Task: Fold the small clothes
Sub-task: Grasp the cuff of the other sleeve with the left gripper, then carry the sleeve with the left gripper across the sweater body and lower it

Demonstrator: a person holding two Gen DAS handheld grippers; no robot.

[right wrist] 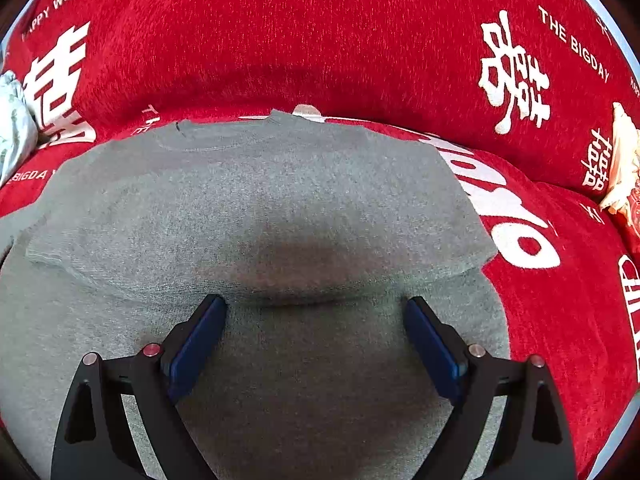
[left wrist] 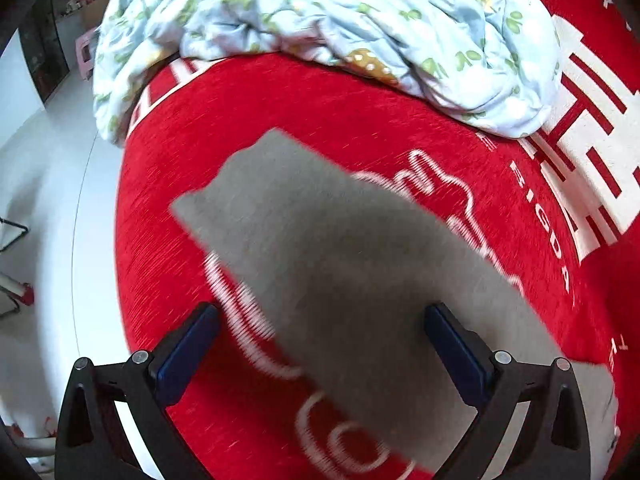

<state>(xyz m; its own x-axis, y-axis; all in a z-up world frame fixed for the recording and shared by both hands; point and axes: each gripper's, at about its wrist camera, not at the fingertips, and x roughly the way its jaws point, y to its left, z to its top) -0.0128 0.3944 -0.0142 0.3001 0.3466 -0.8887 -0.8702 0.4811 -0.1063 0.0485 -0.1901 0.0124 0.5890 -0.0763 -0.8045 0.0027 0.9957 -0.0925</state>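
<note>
Shirt (right wrist: pixel 256 200) lies flat on bed (right wrist: pixel 320 40) for folding; both tongs (left wrist: pixel 320 344) (right wrist: pixel 316 332) spread, empty (hovering above).

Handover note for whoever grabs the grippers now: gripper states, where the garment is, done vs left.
Left gripper: open, holds nothing, hovering above the grey garment.
Right gripper: open, holds nothing, above the fold.
Grey garment lies flat on the red bedspread; blue floral quilt bunched at the far side.
Done: one fold, the top layer's edge lying across the lower layer.
Left: probably further folds to make it compact; the left wrist view is blurred, so check the edges there.
</note>
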